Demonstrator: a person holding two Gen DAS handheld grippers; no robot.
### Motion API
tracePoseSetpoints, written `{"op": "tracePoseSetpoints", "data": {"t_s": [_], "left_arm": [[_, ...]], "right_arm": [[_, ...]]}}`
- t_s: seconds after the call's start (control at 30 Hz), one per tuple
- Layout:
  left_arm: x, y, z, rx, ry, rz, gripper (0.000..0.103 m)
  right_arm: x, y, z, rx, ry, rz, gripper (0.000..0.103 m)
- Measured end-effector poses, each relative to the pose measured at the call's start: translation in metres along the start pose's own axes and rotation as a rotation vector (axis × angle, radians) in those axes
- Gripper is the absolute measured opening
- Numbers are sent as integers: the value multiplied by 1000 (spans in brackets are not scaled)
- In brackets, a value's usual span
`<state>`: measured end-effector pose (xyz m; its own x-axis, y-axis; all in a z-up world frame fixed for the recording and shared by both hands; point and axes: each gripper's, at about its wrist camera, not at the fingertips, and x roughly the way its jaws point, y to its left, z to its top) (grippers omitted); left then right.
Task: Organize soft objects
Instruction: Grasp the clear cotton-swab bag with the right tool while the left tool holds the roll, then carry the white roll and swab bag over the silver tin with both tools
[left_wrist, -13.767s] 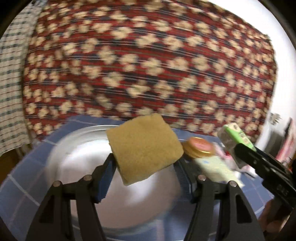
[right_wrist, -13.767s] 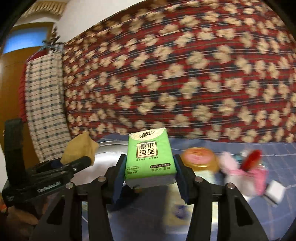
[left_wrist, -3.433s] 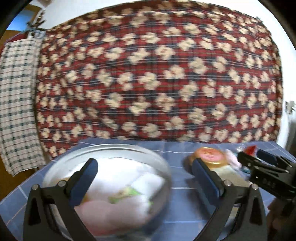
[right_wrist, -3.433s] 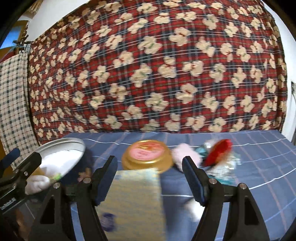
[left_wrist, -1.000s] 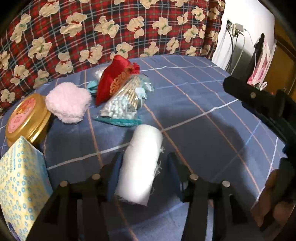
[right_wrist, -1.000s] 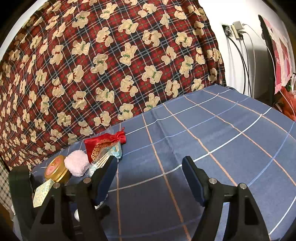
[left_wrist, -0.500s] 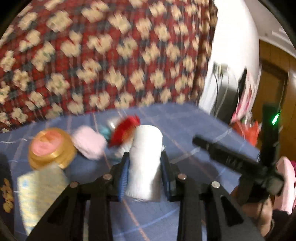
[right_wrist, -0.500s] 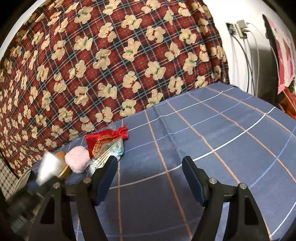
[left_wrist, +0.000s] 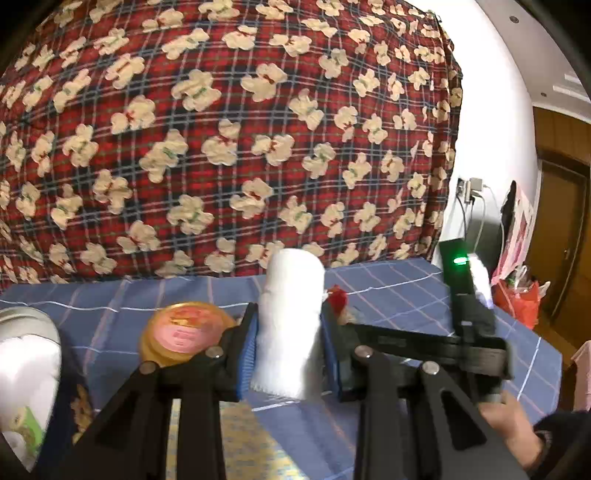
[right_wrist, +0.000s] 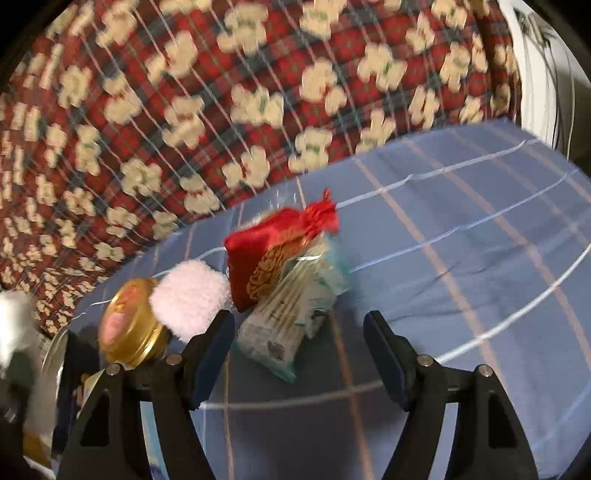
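White gauze, a soft rolled bundle (left_wrist: 290, 317), stands upright in my left gripper (left_wrist: 288, 354), whose blue pads (left_wrist: 248, 354) are pressed against its two sides, clear of the blue checked tablecloth (left_wrist: 406, 295). I judge it light and squashy: the roll dents a little where the pads bite, so a mid-body hold like this one should keep it, though the frayed lower edge could snag. My right gripper (right_wrist: 299, 350) has its jaws standing apart with nothing between them, pointed down at the clear packet of cotton swabs (right_wrist: 291, 314); that packet looks slick and crinkly, best taken across its narrow width.

The left view alone shows the metal bowl (left_wrist: 22, 317) at the far left with white soft things already inside, which I take for the roll's destination, and the person's hand (left_wrist: 506, 424) on the other tool. The right view alone shows plainly the pink fluffy pad (right_wrist: 188, 299) touching the gold tin (right_wrist: 127, 321), and the red pouch (right_wrist: 269, 254) lying on the swab packet.
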<state>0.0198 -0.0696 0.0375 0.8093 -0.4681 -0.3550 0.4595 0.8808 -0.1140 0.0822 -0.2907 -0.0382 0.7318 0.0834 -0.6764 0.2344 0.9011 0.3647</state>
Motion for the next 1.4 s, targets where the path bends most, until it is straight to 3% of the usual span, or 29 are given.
{"op": "tracePoseSetpoints", "data": {"t_s": [0.13, 0.3, 0.33, 0.37, 0.53, 0.73, 1.0, 1.17, 1.4], "left_arm": [[-5, 18, 0, -25, -11, 7, 30], [-6, 31, 2, -72, -1, 4, 30], [-5, 32, 1, -74, 3, 3, 30], [-5, 31, 1, -73, 5, 2, 30], [-6, 28, -2, -53, 4, 16, 30], [-5, 22, -5, -33, -3, 21, 30], [-10, 15, -11, -11, -35, 44, 30], [-12, 14, -17, 6, -31, 75, 30], [-20, 21, -25, 10, -35, 125, 30]], "right_arm": [[26, 15, 1, -25, 23, -36, 74], [42, 30, 2, -103, 40, -152, 74], [43, 31, 2, -112, 47, -160, 68], [42, 30, 2, -122, 45, -161, 55], [19, 11, -8, -96, 36, -108, 49], [-41, 0, -30, -56, -132, -65, 48], [-98, 38, -61, -206, -388, -113, 48], [-112, 55, -74, -278, -466, -112, 48], [-111, 61, -81, -282, -449, -95, 48]]}}
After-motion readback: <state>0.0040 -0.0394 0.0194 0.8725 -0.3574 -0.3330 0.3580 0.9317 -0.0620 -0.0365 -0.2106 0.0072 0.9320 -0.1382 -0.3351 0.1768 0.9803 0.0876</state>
